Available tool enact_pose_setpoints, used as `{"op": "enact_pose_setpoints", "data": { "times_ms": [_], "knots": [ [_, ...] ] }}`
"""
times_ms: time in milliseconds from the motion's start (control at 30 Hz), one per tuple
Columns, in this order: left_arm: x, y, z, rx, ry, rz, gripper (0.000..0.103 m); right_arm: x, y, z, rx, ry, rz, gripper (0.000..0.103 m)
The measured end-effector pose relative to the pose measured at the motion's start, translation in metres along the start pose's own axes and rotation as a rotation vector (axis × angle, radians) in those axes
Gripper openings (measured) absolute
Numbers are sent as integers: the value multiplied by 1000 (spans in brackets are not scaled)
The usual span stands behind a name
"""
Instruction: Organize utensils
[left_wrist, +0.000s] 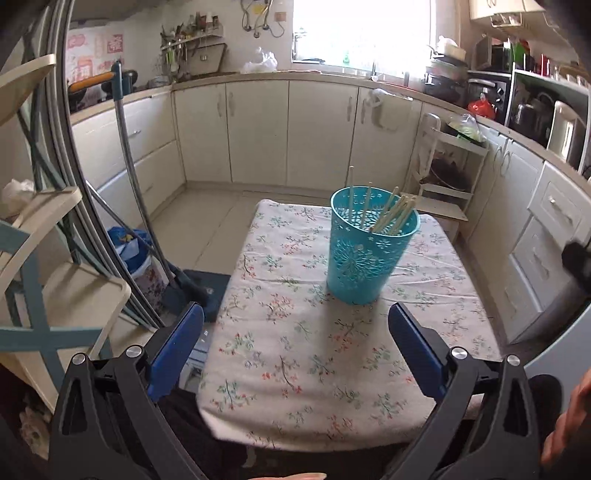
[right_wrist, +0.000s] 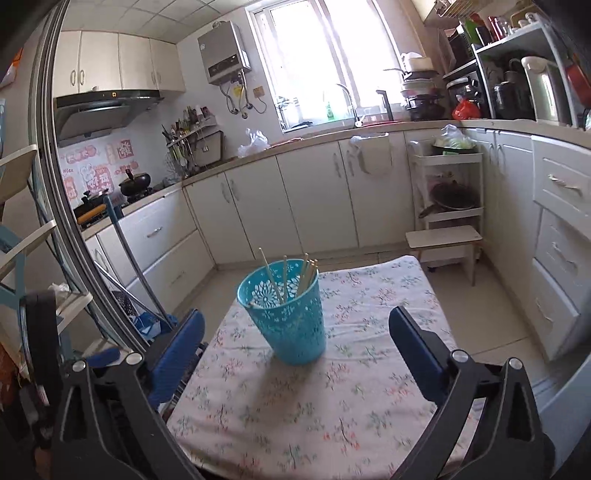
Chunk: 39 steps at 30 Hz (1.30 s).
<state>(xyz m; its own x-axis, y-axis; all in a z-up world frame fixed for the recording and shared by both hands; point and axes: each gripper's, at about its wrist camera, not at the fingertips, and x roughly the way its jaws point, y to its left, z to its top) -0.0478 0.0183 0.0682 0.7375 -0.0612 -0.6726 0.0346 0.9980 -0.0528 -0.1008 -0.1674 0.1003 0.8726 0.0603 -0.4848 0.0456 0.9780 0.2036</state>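
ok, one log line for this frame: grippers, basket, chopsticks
left gripper: open, empty | right gripper: open, empty | teal basket: upright on floral tablecloth | chopsticks: standing in basket | loose utensils on cloth: none visible

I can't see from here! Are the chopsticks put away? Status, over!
Left tool open, empty. Right tool open, empty. Chopsticks standing in the teal basket on the flowered tablecloth. Nothing loose on the cloth, nothing in the way.

floral tablecloth (left_wrist: 314, 369), mop (left_wrist: 125, 147), white cabinets (right_wrist: 314, 192), stool (right_wrist: 443, 238)
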Motion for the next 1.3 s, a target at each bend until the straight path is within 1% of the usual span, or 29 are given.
{"op": "enact_pose_setpoints", "data": {
  "times_ms": [33, 67, 233, 400, 500, 633, 767, 1033, 1300],
  "knots": [
    [-11, 2, -2, -12, 2, -29, 97, -9, 2, -3, 4, 9, -2, 96],
    [-20, 2, -5, -19, -1, -39, 97, -18, 4, -6, 10, 19, -1, 96],
    [-60, -8, -31, -7, 0, -27, 97, -53, 13, -22, 38, 43, 0, 96],
    [-90, -13, -54, -33, -1, -33, 97, -91, 19, -38, 55, -6, -29, 96],
    [-105, -12, -63, -32, -16, -7, 97, -109, 22, -47, 53, -31, -51, 96],
    [-121, -9, -73, -39, -38, 11, 97, -122, 24, -55, 51, -52, -69, 96],
    [-133, -10, -79, -33, -62, 19, 97, -127, 25, -62, 60, -49, -71, 96],
    [-155, -12, -86, -6, -102, 66, 97, -140, 42, -74, -22, -63, -90, 96],
    [-177, -10, -89, -5, -137, 68, 97, -151, 47, -79, -37, -60, -71, 96]
  ]
}}
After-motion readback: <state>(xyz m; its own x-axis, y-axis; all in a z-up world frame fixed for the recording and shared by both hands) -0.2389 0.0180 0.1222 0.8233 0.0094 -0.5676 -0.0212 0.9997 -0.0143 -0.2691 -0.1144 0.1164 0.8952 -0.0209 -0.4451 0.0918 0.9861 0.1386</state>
